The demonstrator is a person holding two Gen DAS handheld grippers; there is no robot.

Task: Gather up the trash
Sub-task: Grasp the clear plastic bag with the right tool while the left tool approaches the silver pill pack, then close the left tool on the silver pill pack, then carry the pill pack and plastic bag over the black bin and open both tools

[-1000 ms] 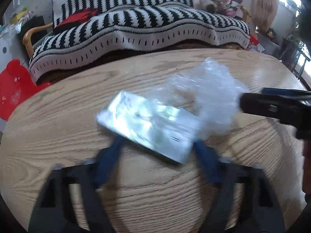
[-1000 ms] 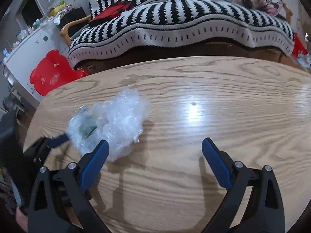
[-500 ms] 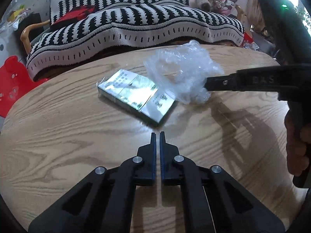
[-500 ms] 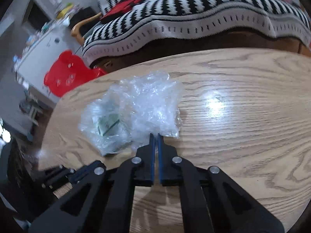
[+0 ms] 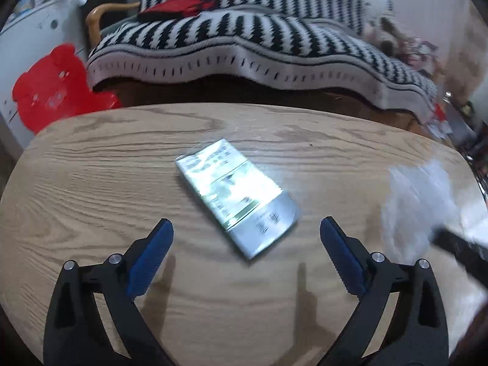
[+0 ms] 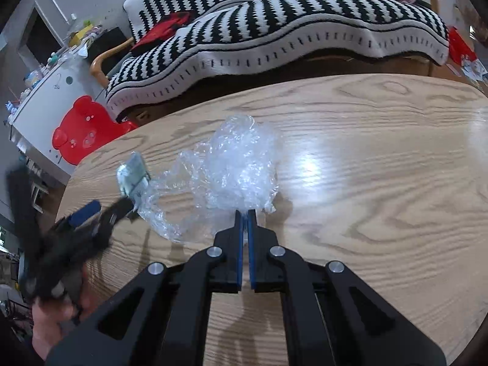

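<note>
A flat silver foil packet [image 5: 236, 195] lies on the wooden table [image 5: 91, 183]. My left gripper [image 5: 245, 244] is open, its blue pads on either side of the packet's near end, just short of it. A crumpled clear plastic bag [image 6: 225, 177] lies on the table; my right gripper [image 6: 243, 213] is shut on its near edge. The bag shows blurred at the right of the left wrist view [image 5: 418, 201]. The packet [image 6: 132, 175] and the left gripper [image 6: 91, 213] show at the left of the right wrist view.
A sofa with a black-and-white striped blanket [image 5: 244, 52] stands behind the table. A red bear-shaped chair [image 5: 52, 88] and a white cabinet [image 6: 39, 97] stand at the left. The table's far edge curves close behind the packet.
My left gripper has opened from shut and moved toward the packet. My right gripper stays shut on the plastic bag, which has shifted right, away from the packet.
</note>
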